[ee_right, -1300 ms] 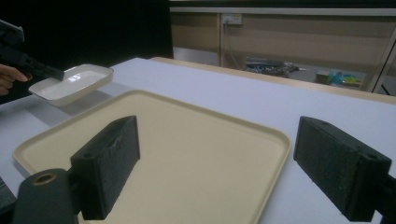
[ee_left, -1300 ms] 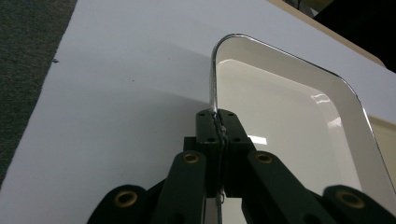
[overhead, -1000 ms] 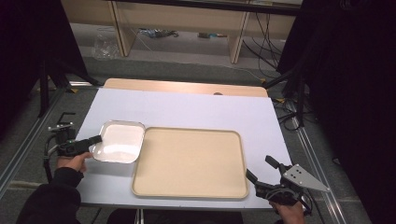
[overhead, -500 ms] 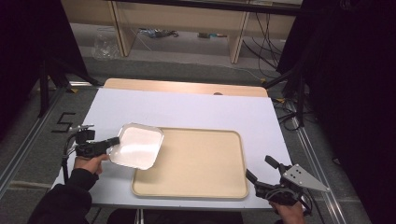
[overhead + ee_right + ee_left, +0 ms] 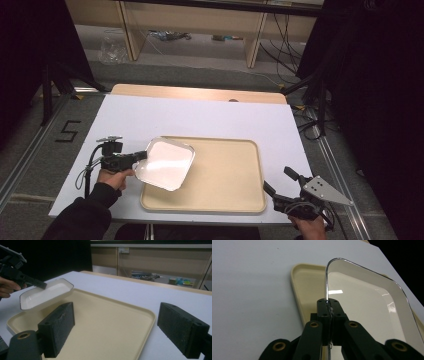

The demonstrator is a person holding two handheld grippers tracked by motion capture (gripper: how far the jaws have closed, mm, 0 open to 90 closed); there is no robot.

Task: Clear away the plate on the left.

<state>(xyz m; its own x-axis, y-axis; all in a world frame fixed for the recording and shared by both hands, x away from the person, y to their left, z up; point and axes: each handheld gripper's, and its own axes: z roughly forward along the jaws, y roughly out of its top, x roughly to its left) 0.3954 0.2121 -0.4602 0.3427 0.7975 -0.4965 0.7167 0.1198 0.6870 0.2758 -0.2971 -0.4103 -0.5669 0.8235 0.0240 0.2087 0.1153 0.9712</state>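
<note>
Over the lower left of the high view, the left gripper (image 5: 141,156) was clenched on the rim of a shallow white dish (image 5: 166,163), holding it above the left end of the beige tray (image 5: 235,170). From the right gripper view the dish (image 5: 45,295) hung clear of the tray (image 5: 105,322), tilted, its near edge lower. Seen along the left gripper view, both jaws met flat on the thin lip of the dish (image 5: 367,305), at the middle of one short side.

Judging by its glossy, reflective inside and its thin wall, the dish was probably light and stiff, and rather slippery; a one-sided pinch on the lip would let it swing or slide if jerked. The rim looked like the only place to take hold, since the curved walls gave no flat face.

At the lower right of the high view, the right gripper (image 5: 281,186) sat off the tray's corner on the white table (image 5: 200,115), its jaws spread apart and holding nothing.
</note>
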